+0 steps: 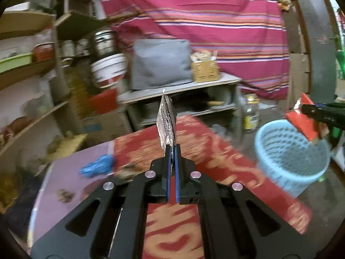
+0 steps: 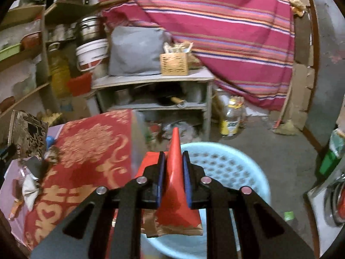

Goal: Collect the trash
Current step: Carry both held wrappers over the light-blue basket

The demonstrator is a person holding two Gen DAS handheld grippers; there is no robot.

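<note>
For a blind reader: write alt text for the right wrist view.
The right tongs are shut on a crumpled red wrapper, held above a light blue perforated basket on the floor. To the left lies a red and gold cloth; behind are cluttered shelves.

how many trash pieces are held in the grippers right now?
2. A silver printed wrapper sits in the shut left gripper; a red packet sits in the shut right gripper over the blue basket. More litter stays on the table.
</note>
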